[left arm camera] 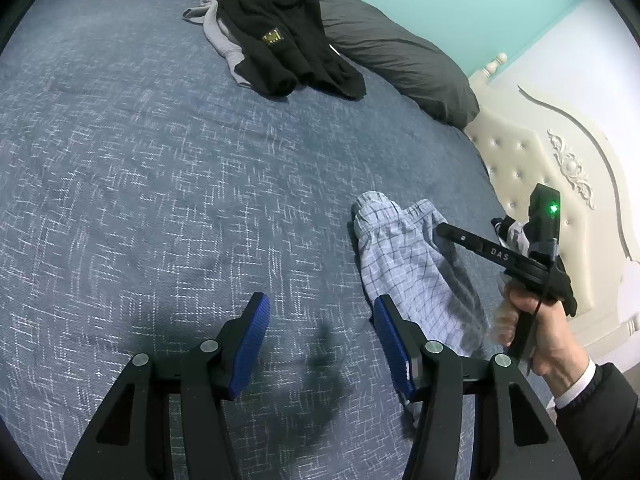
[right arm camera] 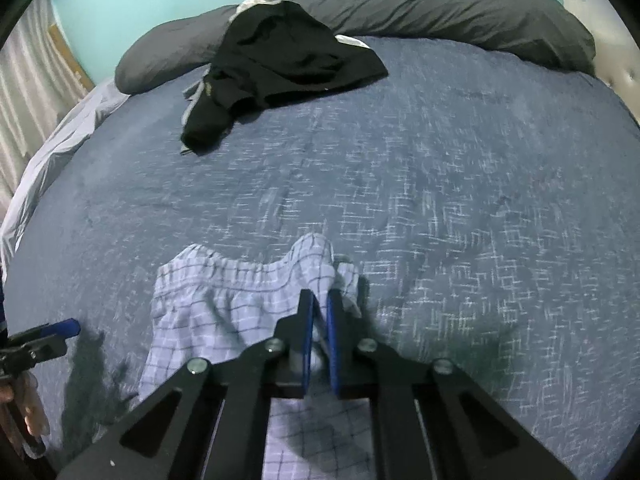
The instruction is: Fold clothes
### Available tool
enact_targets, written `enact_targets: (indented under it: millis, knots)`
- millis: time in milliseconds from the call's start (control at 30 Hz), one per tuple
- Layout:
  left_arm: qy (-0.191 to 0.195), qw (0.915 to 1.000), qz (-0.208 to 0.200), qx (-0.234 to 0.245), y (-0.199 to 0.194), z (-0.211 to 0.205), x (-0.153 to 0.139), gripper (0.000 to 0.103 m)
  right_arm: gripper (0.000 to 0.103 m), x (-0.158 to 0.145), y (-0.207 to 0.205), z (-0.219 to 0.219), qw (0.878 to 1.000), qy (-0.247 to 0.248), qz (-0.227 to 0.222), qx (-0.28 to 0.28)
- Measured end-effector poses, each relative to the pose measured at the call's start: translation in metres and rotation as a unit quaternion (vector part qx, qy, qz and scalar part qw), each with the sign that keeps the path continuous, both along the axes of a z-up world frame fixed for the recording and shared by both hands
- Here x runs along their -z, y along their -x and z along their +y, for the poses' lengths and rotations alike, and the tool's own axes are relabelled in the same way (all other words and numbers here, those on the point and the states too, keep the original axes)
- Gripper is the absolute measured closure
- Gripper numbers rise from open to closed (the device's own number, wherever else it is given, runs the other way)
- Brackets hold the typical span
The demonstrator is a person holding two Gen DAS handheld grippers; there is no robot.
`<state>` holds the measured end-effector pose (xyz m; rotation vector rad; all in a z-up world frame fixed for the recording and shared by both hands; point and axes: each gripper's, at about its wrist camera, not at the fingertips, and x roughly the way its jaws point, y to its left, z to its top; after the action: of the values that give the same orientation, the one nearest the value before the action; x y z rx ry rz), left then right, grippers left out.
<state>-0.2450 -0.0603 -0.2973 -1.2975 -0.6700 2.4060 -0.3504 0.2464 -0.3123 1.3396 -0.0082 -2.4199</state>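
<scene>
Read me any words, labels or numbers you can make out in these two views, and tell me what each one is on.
"DAS": white letters on the black arm of the right gripper, seen from the left wrist view.
Yellow patch on the black garment: a logo or label, too small to read.
Nothing else legible; the plaid shorts and blue bedspread carry no text.
</scene>
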Motion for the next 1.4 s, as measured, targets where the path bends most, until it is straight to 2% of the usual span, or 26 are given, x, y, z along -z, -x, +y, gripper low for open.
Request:
enact_targets:
  millis: [100,267,567,667,800,1000,1033,1067,1100,1233,1400]
  knots:
    - [0.0,1.0,-0.001,0.002,0.0,0.001,0.001,0.045,0.097,0.0,-0.003,-0.002,1.0,0.001,0.001,-0.003]
    - [0.0,1.0,-0.001,0.0,0.001,-0.001,0.001,0.045,0.101,-0.012,-0.013,-0.011,0.998,0.056,0.002,-0.015]
    - [-0.02,0.9991,0.011,-0.037,0.0,-0.036,-0.011,0.045,0.102,-0.04,-0.037,-0.095,0.988,0.131,-0.026,-0.071]
    - [-0.027,0.9983,0.014,-0.051,-0.004,-0.05,-0.014,0.045,0.102,-0.047,-0.045,-0.128,0.99,0.108,-0.004,-0.088]
    - [-0.024,0.9986,0.012,-0.046,-0.007,-0.059,-0.014,0.045,0.102,-0.048,-0.037,-0.111,0.995,0.094,0.012,-0.042]
    - [-0.023,0.9985,0.015,-0.048,-0.007,-0.065,-0.015,0.045,0.099,-0.036,-0.016,-0.05,0.998,0.055,0.002,0.038]
    - [-0.024,0.9984,0.015,-0.048,-0.006,-0.064,-0.014,0.045,0.093,-0.034,-0.015,-0.043,0.998,0.052,0.0,0.044]
    - [-0.023,0.9985,0.014,-0.047,-0.006,-0.063,-0.014,0.045,0.08,-0.032,-0.014,-0.036,0.998,0.048,-0.002,0.049]
    - [-0.023,0.9986,0.014,-0.046,-0.005,-0.061,-0.013,0.045,0.074,-0.03,-0.013,-0.028,0.997,0.045,-0.005,0.055]
    - [-0.019,0.999,0.012,-0.039,-0.004,-0.053,-0.011,0.045,0.072,-0.021,-0.007,-0.002,0.997,0.032,-0.016,0.072]
    - [-0.015,0.9994,0.007,-0.031,-0.002,-0.044,-0.008,0.045,0.072,-0.005,-0.001,-0.009,0.999,0.001,-0.031,0.04]
